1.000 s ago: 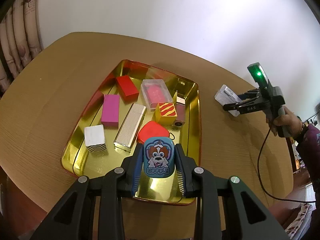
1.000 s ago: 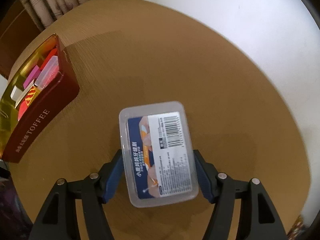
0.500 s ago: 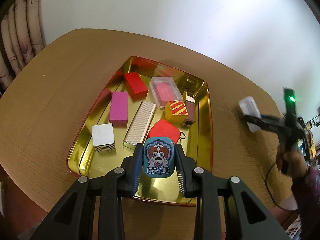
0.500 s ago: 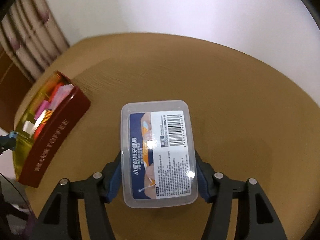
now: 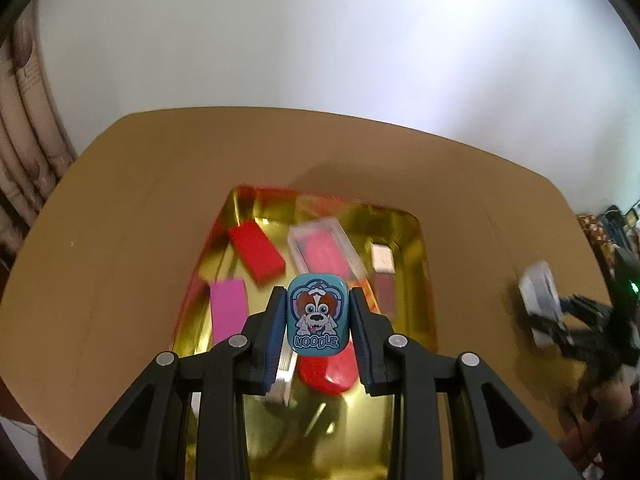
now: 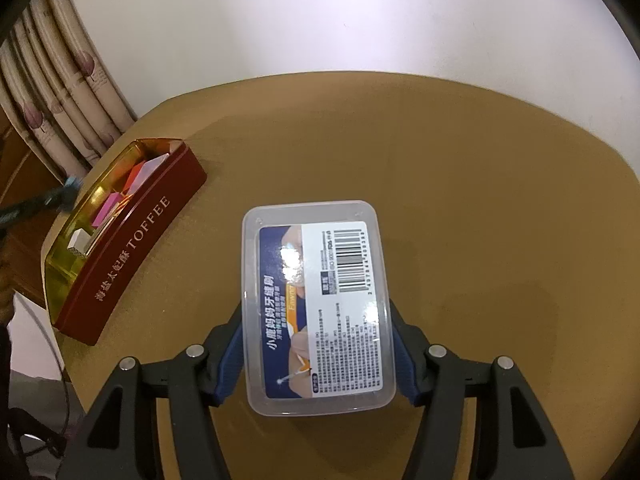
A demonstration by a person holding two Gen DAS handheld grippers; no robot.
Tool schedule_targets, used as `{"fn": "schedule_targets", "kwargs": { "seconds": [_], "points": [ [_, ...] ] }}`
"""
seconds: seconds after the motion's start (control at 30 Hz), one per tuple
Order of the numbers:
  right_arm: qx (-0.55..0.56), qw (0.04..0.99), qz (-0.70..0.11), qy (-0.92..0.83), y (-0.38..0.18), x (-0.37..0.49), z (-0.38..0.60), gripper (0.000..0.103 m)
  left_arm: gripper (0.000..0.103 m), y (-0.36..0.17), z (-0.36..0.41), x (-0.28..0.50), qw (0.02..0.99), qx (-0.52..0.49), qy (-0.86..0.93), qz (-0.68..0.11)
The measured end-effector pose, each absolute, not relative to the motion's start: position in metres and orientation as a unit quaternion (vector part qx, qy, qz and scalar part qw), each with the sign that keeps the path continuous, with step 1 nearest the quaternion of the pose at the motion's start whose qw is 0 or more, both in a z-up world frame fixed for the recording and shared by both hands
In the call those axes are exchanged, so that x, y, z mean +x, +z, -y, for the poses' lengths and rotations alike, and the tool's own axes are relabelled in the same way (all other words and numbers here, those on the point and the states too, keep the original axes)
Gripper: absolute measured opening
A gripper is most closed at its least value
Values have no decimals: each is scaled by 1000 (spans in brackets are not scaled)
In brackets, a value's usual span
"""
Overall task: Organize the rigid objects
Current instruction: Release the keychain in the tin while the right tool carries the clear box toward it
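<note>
My left gripper (image 5: 318,340) is shut on a small blue case with a cartoon dog and the word NOODLE (image 5: 318,314), held above the near part of a gold tray (image 5: 424,280). My right gripper (image 6: 316,360) is shut on a clear plastic box with a blue label and barcode (image 6: 318,308), held above the wooden table (image 6: 480,200). The same tray, with its red TOFFEE wall (image 6: 132,252), lies to the left in the right wrist view. The right gripper and its box show blurred in the left wrist view (image 5: 540,296).
In the tray lie a red block (image 5: 256,258), a magenta block (image 5: 228,312), a clear case with pink inside (image 5: 324,252), a red pouch (image 5: 328,368) and other small boxes. Curtains (image 6: 60,100) hang at the left. A white wall stands behind the table.
My left gripper has moved forward and lower over the tray with the dog case. My right gripper has lifted the clear box and swung it towards the tray.
</note>
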State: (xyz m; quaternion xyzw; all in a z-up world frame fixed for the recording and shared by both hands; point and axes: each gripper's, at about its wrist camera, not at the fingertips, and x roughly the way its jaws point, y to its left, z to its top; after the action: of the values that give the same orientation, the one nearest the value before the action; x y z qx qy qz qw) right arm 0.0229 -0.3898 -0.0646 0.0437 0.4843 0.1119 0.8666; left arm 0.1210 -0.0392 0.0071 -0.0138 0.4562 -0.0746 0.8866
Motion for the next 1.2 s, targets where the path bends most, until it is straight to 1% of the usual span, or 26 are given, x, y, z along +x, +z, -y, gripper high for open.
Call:
{"fn": "schedule_targets", "kwargs": {
  "seconds": [0.27, 0.5, 0.67, 0.73, 0.77, 0.93, 1.0, 1.03, 1.1, 1.2],
  "points": [
    [56, 868, -481, 112, -69, 19, 392, 63, 27, -18, 42, 170, 877, 19, -69, -475],
    [69, 865, -484, 112, -64, 14, 414, 63, 28, -34, 40, 182, 874, 40, -49, -482],
    [74, 866, -481, 113, -59, 14, 413, 63, 28, -30, 32, 178, 876, 29, -48, -479],
    [75, 868, -477, 116, -55, 12, 413, 63, 31, -23, 27, 173, 879, 14, -55, -473],
    [77, 868, -475, 120, -52, 12, 412, 63, 34, -20, 26, 172, 881, 8, -57, -469],
    [78, 876, -455, 141, -27, 6, 397, 63, 36, -1, 10, 150, 894, -20, -46, -444],
    [78, 877, -445, 162, -14, 5, 387, 63, 39, 6, 4, 136, 903, -27, -25, -428],
    [74, 879, -438, 175, -5, 4, 379, 63, 40, 9, 2, 128, 906, -28, -16, -422],
    [67, 879, -427, 202, 10, 3, 361, 63, 48, 14, -4, 106, 912, -29, 15, -409],
    [48, 872, -418, 252, 27, 4, 322, 63, 49, 17, -18, 85, 913, -46, 45, -403]
  ]
}}
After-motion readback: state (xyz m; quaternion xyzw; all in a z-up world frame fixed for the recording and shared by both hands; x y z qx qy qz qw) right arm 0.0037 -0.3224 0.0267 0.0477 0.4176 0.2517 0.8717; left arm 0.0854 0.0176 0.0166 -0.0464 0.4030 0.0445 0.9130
